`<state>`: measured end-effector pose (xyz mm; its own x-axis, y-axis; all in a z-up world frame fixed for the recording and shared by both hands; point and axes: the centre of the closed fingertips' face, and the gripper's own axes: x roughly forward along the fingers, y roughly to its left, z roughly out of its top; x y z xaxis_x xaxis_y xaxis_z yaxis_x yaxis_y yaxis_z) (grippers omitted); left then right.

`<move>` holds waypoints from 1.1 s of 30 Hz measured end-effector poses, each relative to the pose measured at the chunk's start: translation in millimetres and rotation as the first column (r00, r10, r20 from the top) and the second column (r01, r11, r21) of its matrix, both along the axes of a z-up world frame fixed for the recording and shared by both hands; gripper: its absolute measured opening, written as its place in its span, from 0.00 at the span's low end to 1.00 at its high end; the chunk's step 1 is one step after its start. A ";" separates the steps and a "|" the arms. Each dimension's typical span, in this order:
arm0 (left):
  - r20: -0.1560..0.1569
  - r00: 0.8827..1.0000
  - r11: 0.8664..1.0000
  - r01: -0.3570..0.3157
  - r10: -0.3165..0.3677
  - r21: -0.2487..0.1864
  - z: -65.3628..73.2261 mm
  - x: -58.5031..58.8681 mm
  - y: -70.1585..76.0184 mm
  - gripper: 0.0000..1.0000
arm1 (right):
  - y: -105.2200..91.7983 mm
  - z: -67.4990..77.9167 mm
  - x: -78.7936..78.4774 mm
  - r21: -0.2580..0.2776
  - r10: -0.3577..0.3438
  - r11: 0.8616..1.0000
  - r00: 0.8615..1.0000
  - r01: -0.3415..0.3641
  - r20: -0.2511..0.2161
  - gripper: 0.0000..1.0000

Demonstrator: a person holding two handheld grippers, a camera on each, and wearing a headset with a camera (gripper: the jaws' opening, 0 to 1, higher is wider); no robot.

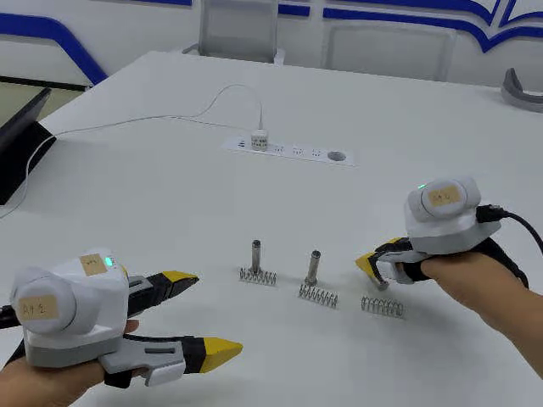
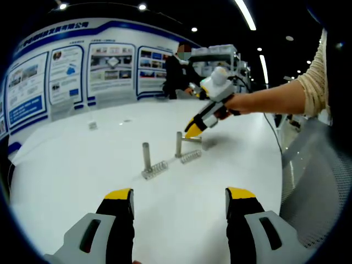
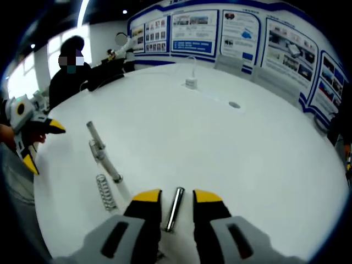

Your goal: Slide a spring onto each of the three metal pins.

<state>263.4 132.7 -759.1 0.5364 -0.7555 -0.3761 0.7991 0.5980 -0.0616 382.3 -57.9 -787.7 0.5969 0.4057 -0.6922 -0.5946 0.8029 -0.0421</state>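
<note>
Two metal pins stand upright mid-table, each with a spring lying at its foot. A third spring lies further right. My right gripper hovers just above that spring, and its jaws close around a third metal pin. My left gripper is low at the near left, open and holding nothing. In the left gripper view, the two standing pins lie beyond the left gripper, with the right gripper behind them.
A white power strip with a plugged adapter and cable lies at the far middle of the white table. A dark monitor stands at the left edge. A person stands in the background of both gripper views.
</note>
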 end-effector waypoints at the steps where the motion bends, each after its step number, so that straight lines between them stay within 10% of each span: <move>1: 0.000 1.000 1.000 0.000 0.000 0.000 -0.2 0.1 -0.2 0.69 | 0.7 -1.6 0.3 -0.005 -0.005 1.000 1.000 0.005 -0.006 0.22; 18: -0.003 1.000 1.000 0.008 -0.008 -0.006 0.6 -0.6 -2.6 0.68 | 1.2 -13.3 4.5 -0.008 -0.073 0.997 0.993 0.073 -0.088 0.14; 33: -0.008 1.000 1.000 0.012 -0.012 -0.006 -0.1 -1.2 -3.6 0.67 | -0.5 -15.2 2.0 -0.121 -0.042 0.992 0.993 0.028 -0.113 0.09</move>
<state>262.2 129.2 -759.2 0.5240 -0.7642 -0.3760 0.8059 0.5877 -0.0714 384.3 -58.4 -802.9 0.5231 0.2964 -0.7991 -0.5725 0.8167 -0.0718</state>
